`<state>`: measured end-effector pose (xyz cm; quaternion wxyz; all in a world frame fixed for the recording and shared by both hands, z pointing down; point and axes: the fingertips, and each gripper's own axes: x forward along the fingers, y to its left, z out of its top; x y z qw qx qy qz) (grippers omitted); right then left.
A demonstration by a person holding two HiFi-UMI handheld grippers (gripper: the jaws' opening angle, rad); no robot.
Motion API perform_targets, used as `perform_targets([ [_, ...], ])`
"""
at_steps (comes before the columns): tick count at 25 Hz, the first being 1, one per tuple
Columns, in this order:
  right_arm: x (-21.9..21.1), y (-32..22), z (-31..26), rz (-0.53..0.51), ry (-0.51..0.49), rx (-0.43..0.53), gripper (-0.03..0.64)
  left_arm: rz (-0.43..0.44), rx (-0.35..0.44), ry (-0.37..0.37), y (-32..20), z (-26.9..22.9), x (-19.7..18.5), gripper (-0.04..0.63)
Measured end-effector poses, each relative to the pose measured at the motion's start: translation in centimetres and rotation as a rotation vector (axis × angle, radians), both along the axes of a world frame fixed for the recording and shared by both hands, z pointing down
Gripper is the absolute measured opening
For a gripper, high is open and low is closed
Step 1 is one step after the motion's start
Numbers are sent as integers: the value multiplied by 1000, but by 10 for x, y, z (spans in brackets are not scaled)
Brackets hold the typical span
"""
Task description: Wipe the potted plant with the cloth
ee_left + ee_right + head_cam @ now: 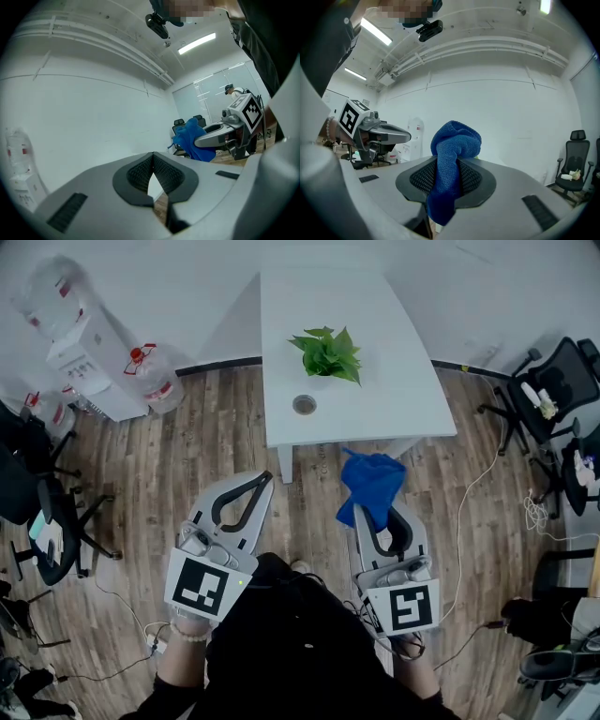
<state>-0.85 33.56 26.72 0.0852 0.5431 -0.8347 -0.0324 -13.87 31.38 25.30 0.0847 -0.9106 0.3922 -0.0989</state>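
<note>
your right gripper (382,521) clamps the blue cloth (372,486); your left gripper (262,480) is closed, empty; water bottle (155,377) labels too small to read.

The white table (375,399) is looked down on steeply from the head, well ahead. Each gripper view is taken close behind its own jaws, almost level. The blue cloth (373,486) is shared by all three.
</note>
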Motion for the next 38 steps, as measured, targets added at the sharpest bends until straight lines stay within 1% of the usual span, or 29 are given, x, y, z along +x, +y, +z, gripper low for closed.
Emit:
perform_targets([
  [7, 15, 5, 1, -2, -8, 15, 124, -30, 31, 3, 8, -6, 7, 13],
  [13, 28, 6, 3, 10, 0, 11, 124, -42, 14, -2, 13, -2, 12, 13],
  [21, 44, 4, 11, 50, 1, -11, 124, -23, 1, -19, 7, 2, 21, 13],
  [29, 55, -17, 19, 86, 6, -33, 124, -2, -9, -13, -22, 10, 30, 14],
  [38, 63, -74, 22, 112, 23, -47, 124, -10, -38, 11, -89, 19, 32, 13],
])
